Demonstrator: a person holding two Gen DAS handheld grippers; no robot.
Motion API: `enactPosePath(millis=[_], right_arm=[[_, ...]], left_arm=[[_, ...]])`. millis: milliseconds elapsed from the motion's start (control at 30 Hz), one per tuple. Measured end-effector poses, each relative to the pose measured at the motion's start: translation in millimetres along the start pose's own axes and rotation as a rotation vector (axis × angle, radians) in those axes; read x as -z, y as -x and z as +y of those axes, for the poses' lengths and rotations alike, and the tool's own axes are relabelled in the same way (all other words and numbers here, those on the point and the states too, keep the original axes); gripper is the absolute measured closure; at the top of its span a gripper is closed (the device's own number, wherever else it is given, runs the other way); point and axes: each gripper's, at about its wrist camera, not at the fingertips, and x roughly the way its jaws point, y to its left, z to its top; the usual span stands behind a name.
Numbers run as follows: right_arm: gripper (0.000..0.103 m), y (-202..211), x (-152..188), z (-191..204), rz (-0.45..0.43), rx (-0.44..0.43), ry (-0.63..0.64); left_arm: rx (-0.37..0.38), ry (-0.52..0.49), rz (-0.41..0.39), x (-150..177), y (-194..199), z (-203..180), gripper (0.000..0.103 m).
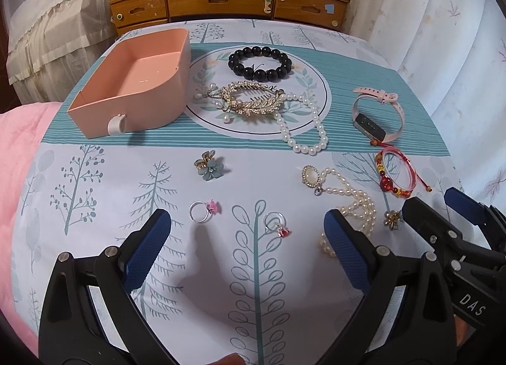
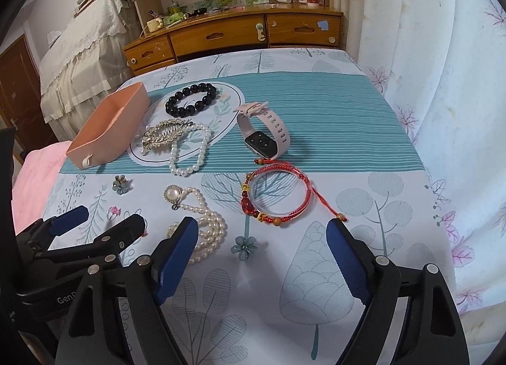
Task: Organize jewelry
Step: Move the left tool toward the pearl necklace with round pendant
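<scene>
Jewelry lying loose across printed cloth, nothing sorted yet; pink box sitting empty at far left, likely destination. Holding left gripper spread wide, empty, tilting down over two small rings. Holding right gripper spread too, empty, angling down over small blue flower piece, red bracelet just beyond.

A wooden dresser stands behind the bed — white leaf-print curtains hang beside it.
</scene>
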Motion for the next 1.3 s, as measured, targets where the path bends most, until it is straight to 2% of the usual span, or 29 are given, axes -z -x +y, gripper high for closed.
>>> enactPosePath(millis=[1300], right_arm=[[0.020,-4,11,-7,0.032,0.000,0.007]], left_arm=[[-0.008,-0.011,0.042,6,-4,-9,0.006]])
